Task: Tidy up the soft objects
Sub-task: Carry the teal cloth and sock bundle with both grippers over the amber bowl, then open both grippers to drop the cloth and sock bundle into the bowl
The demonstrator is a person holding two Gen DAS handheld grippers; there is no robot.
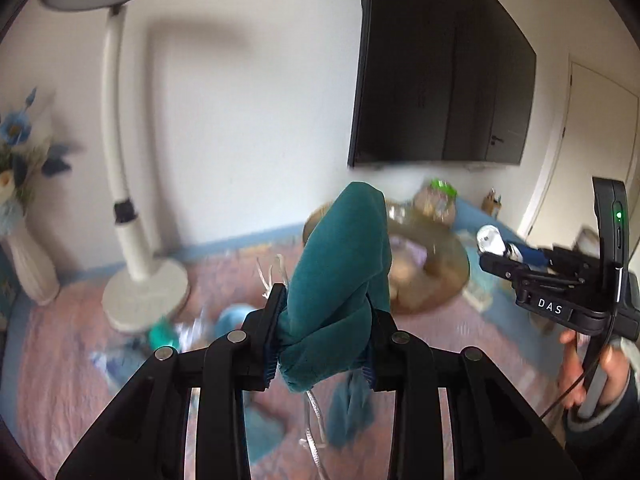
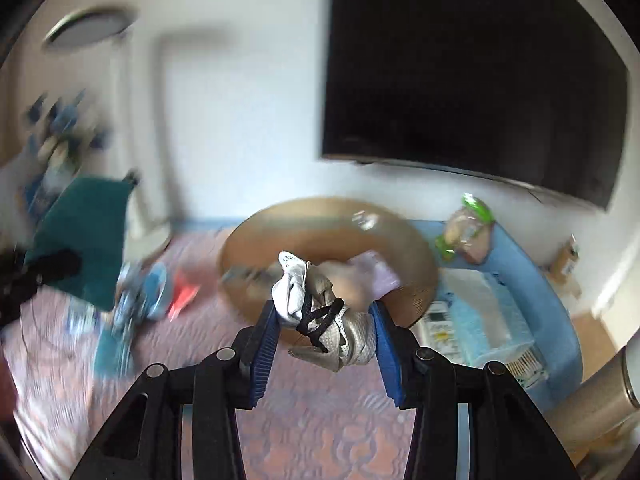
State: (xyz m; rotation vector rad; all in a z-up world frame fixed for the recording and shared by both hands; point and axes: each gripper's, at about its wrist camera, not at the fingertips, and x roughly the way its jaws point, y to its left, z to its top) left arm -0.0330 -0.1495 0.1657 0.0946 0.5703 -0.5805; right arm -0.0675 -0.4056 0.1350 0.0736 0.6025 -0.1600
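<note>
My left gripper (image 1: 324, 336) is shut on a teal cloth (image 1: 344, 264) and holds it up above the pink bedspread; the cloth also shows at the left of the right wrist view (image 2: 86, 236). My right gripper (image 2: 324, 320) is shut on a white mesh fabric item with black laces (image 2: 320, 308), held in front of a round brown basket (image 2: 416, 280). In the left wrist view the right gripper (image 1: 520, 264) is at the far right, next to the basket (image 1: 444, 264). The basket holds some soft items, blurred.
A white floor lamp (image 1: 120, 184) and a white vase with blue flowers (image 1: 28, 240) stand at the left. Small blue and red items (image 2: 156, 292) lie on the bedspread. A dark TV (image 2: 472, 72) hangs on the wall. A pale blue crate (image 2: 488, 320) sits at the right.
</note>
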